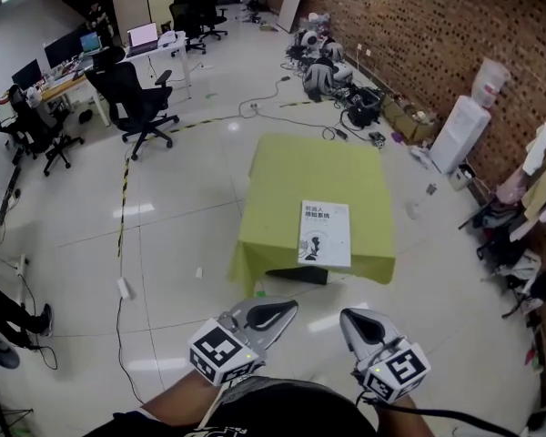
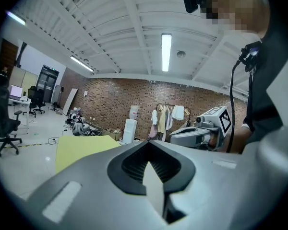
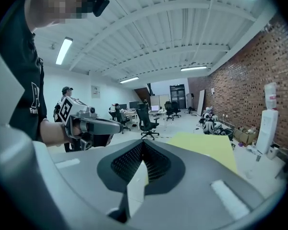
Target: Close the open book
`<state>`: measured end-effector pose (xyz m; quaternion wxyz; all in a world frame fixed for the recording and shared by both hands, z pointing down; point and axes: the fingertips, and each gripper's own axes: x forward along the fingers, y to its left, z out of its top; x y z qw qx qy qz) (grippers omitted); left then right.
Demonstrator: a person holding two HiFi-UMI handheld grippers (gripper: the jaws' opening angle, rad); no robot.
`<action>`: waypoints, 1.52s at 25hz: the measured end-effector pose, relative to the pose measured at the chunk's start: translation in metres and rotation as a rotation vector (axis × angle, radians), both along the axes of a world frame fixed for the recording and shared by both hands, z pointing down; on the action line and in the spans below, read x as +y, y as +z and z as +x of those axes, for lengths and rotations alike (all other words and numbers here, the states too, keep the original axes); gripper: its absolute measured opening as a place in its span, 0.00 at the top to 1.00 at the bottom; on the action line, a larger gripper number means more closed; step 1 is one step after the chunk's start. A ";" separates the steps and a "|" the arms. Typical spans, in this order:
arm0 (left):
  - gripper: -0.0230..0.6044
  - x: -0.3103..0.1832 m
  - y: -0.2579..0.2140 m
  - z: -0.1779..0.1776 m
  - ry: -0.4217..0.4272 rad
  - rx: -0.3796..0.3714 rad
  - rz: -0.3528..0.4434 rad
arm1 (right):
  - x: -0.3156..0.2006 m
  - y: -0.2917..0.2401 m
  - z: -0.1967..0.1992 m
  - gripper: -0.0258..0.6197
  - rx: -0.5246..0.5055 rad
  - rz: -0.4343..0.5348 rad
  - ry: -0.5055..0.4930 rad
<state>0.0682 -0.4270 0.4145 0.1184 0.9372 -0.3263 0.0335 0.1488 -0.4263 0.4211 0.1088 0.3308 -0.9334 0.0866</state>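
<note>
Nearest us, we hold the left gripper (image 1: 275,314) and right gripper (image 1: 358,324) close to our body. Both have their jaws clenched on nothing, probably because no grip is needed here. Well beyond them, the book (image 1: 325,233) lies flat, cover up, apparently closed, near the front edge of the green-draped table (image 1: 291,167).

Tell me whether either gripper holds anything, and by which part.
Nothing is held. The left gripper and right gripper are both shut and empty, apart from the white book lying on the yellow-green clothed table.
</note>
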 end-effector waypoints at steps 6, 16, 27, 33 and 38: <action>0.95 0.012 0.000 0.038 0.029 -0.046 -0.005 | 0.007 0.010 0.035 0.95 -0.028 -0.038 0.030; 0.95 0.012 0.001 0.047 0.023 -0.098 0.002 | 0.014 0.015 0.049 0.95 -0.090 -0.055 0.058; 0.95 0.009 0.002 0.045 0.028 -0.098 -0.001 | 0.014 0.017 0.050 0.95 -0.080 -0.053 0.071; 0.95 0.008 0.005 0.043 0.024 -0.091 -0.006 | 0.012 0.019 0.048 0.95 -0.069 -0.051 0.061; 0.95 0.007 0.002 0.036 0.018 -0.084 -0.006 | 0.011 0.016 0.041 0.95 -0.058 -0.053 0.057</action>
